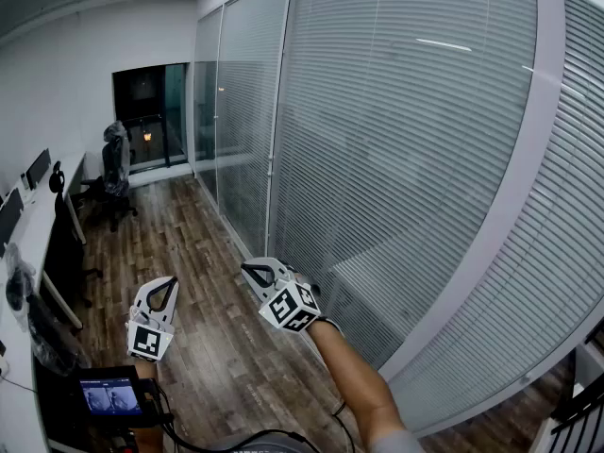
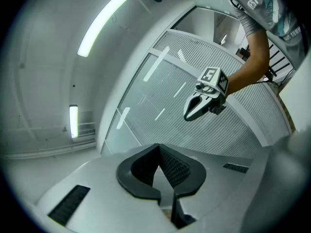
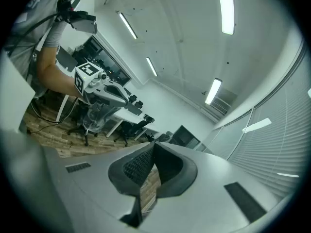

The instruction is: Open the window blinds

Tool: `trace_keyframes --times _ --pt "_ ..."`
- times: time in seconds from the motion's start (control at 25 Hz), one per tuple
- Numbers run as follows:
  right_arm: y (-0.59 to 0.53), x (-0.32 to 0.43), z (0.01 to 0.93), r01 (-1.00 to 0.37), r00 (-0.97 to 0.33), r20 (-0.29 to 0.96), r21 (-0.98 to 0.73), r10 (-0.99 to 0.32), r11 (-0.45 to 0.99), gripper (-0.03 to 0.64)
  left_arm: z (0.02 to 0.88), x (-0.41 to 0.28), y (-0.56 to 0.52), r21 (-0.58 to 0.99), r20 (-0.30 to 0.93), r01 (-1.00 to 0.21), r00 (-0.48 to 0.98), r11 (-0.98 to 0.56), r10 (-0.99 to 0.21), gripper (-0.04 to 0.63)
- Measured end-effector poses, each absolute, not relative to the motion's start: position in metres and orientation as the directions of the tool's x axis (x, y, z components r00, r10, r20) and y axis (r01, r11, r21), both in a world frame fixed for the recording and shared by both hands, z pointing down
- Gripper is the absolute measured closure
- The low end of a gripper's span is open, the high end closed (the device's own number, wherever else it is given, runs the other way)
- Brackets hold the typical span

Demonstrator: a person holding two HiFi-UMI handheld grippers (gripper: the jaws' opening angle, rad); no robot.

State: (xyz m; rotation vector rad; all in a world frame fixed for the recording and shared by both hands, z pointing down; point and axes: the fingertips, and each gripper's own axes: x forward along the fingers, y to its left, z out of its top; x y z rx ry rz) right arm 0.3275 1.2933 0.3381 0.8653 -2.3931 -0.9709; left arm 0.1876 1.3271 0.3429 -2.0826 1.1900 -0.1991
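Note:
The window blinds [image 1: 406,159] fill the right side of the head view, their white slats lying shut behind glass panels with white posts [image 1: 510,187]. Both grippers are held in the air over the wooden floor, short of the blinds. My left gripper [image 1: 166,287] is shut with nothing in it, its tips meeting [image 2: 158,152]. My right gripper [image 1: 257,272] sits closer to the blinds, also shut and empty [image 3: 154,149]. Each gripper view shows the other gripper: the right gripper [image 2: 192,111] before the blinds [image 2: 160,106], the left gripper [image 3: 119,98] before the desks.
Desks with monitors [image 1: 24,206] and office chairs [image 1: 113,173] line the left wall. A dark doorway [image 1: 151,111] lies at the far end. A small device with a lit screen [image 1: 111,396] and a cable [image 1: 245,437] hang near my body. Wooden floor [image 1: 189,253] runs along the blinds.

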Motion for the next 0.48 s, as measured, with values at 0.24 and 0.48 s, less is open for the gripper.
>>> trace_keyframes --times 0.24,0.48 --pt "1.283 0.320 0.337 -0.402 -0.719 0.125 0.727 -0.684 0.556 0.617 0.350 0.173 1.319 -0.642 -0.206 -0.697 0.558 -0.319 -0.804 0.595" --pt "1.267 0.297 0.339 -0.401 -0.719 0.125 0.729 -0.683 0.555 0.617 0.356 0.151 1.303 -0.633 -0.208 -0.704 0.556 -0.323 -0.805 0.595"
